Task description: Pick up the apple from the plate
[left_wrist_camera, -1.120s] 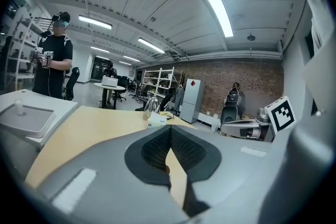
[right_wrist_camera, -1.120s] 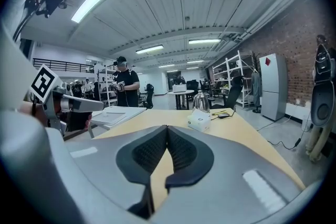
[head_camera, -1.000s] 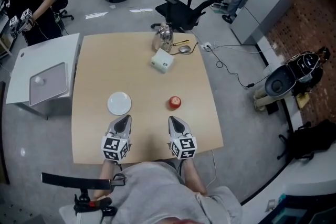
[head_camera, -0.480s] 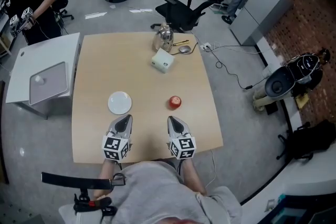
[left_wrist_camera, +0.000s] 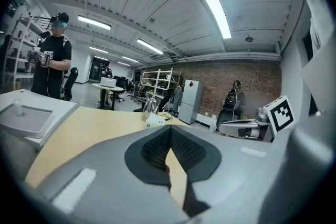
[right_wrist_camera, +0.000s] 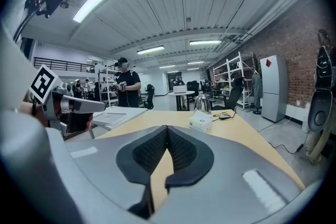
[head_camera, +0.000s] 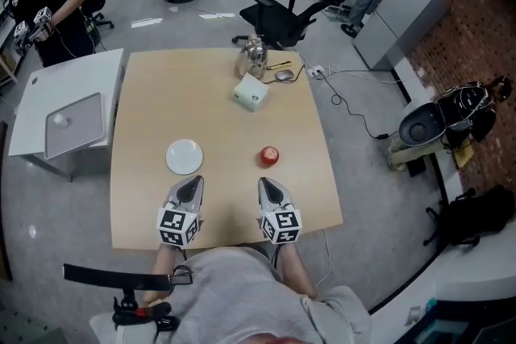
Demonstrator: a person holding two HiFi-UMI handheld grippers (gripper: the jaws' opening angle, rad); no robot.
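A side table (head_camera: 48, 105) stands left of the counter (head_camera: 153, 93); the white plate (head_camera: 184, 157) lies on the counter's near left; the left tongs (head_camera: 190, 184) sit just nearer than it, jaws closed tip to tip on nothing; toward the far edge stand a box (head_camera: 250, 93) and a kettle (head_camera: 253, 55); the right tongs (head_camera: 267, 184) are likewise pressed together and hold nothing; the apple (head_camera: 268, 157) rests on the bare counter just beyond them, well right of the plate.
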